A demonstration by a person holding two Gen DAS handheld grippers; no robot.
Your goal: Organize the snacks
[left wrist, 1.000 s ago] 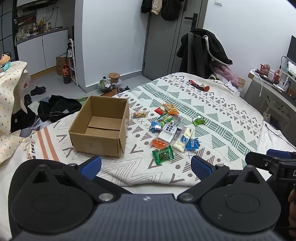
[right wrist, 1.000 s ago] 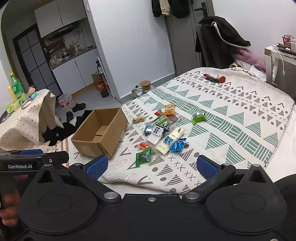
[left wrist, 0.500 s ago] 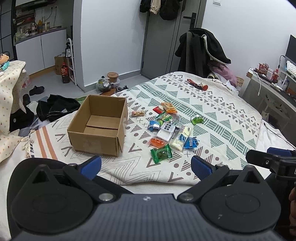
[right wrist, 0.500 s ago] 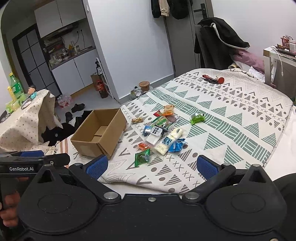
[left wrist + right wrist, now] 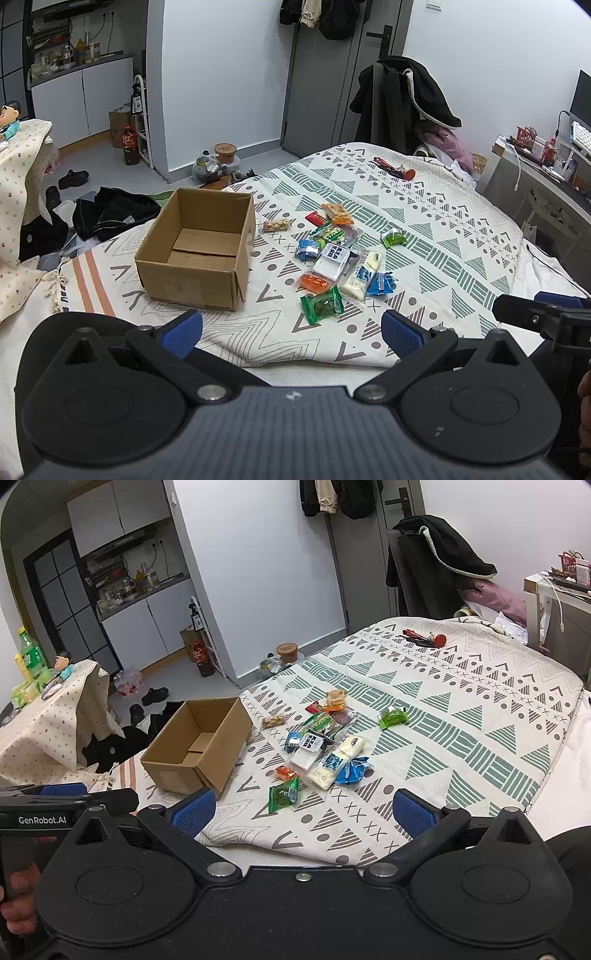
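Nearby, a cardboard box (image 5: pixel 199 254) sits just left of the snacks (image 5: pixel 340 258).

Brown box (image 5: pixel 195 254), green-patterned white bedspread (image 5: pixel 443 236)

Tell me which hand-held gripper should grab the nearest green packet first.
Probably the right hand-held gripper: open and empty, the green packet sits just ahead between its fingers. The left hand-held gripper faces nearer the box.

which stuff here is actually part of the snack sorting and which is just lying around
Part of the job:
cardboard box, open and empty
pile of snack packets beside it on the bedspread
green packet lying apart from the pile

Just lying about:
red keys at the far end of the bed
dark clothes on the floor
shoes
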